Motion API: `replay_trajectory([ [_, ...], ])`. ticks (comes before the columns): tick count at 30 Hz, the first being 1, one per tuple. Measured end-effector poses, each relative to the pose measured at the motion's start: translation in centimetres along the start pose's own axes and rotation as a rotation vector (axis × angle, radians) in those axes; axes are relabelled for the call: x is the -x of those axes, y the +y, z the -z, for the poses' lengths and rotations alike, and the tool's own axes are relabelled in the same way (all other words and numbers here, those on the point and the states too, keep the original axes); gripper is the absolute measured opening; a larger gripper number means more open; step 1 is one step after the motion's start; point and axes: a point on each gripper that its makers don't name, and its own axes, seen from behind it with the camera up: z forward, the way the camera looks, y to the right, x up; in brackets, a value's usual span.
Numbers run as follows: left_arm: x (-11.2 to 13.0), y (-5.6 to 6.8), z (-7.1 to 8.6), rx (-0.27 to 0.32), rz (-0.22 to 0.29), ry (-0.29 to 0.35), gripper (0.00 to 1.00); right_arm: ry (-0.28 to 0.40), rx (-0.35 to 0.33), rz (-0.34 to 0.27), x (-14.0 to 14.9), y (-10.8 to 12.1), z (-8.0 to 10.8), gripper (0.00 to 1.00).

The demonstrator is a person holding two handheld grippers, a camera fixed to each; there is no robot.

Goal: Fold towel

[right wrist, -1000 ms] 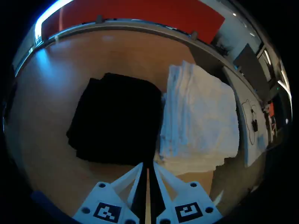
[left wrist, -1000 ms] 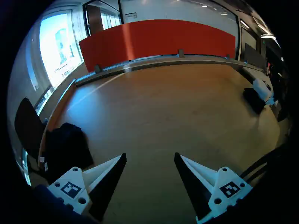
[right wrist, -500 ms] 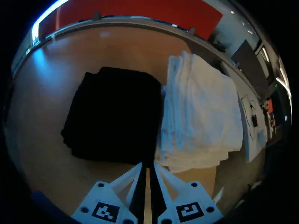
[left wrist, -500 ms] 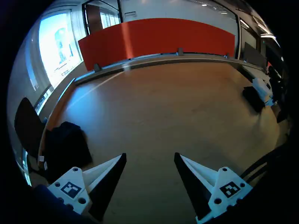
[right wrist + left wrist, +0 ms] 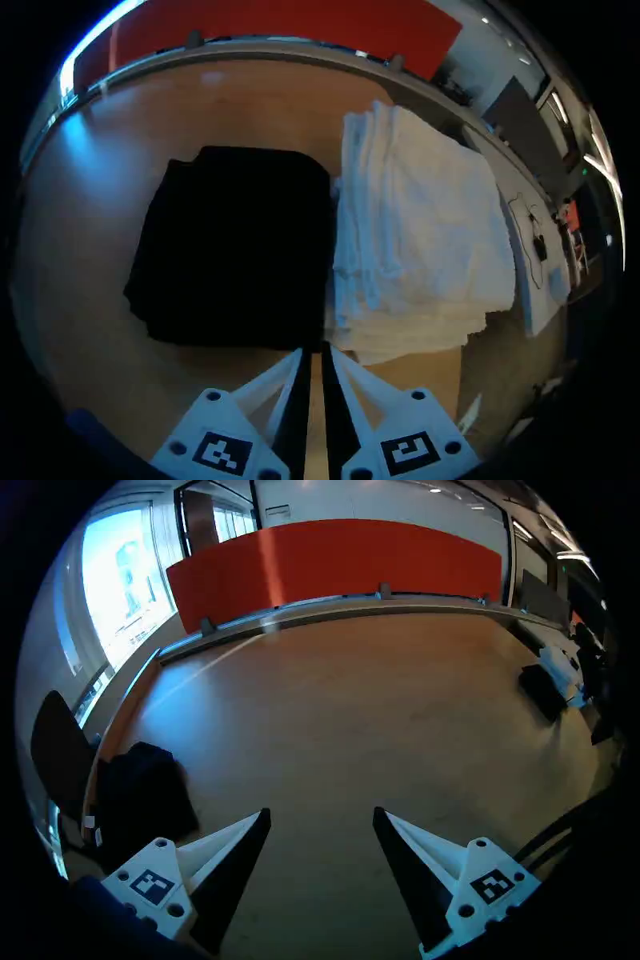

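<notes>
Right gripper [image 5: 314, 352]: fingers drawn almost together with only a thin strip of table between them, pinching nothing; it hangs above the near edge of both piles.
Left gripper [image 5: 320, 812]: fingers spread wide, nothing between them, over bare wood well apart from the piles.
White towels [image 5: 416, 248]: folded pile lying flat on the table [image 5: 240, 104], layered edges visible along its left and near sides.
Black towels [image 5: 232, 248]: folded pile just beside the white one, the two touching along one side; individual layers too dark to make out.
Location, left gripper view: both piles appear small at the far right of the table.
Handling, judged: soft, limp, light cloth; not fragile and not slippery; sags when lifted and neighbouring layers may drag along.
Grip point, judged: top layer only, pinched at a near corner, second gripper taking the matching corner.
Risk, judged: a deep pinch gathers several layers.
Background: red partition [image 5: 336, 560] behind the table.
</notes>
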Motion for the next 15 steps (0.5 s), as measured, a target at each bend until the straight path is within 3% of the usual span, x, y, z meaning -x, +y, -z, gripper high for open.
replay_trajectory([
  [4,-0.03,-0.07,0.02,0.001,-0.002,0.001,0.95,0.003,0.005,-0.004,0.02,0.09,0.16,0.21],
  [13,-0.32,-0.18,0.08,0.005,0.004,0.011,0.95,0.020,0.009,-0.025,0.42,0.14,0.81,0.76],
  [15,-0.35,-0.18,0.10,0.006,0.003,0.013,0.95,0.025,0.007,-0.030,0.44,0.03,0.98,0.83],
])
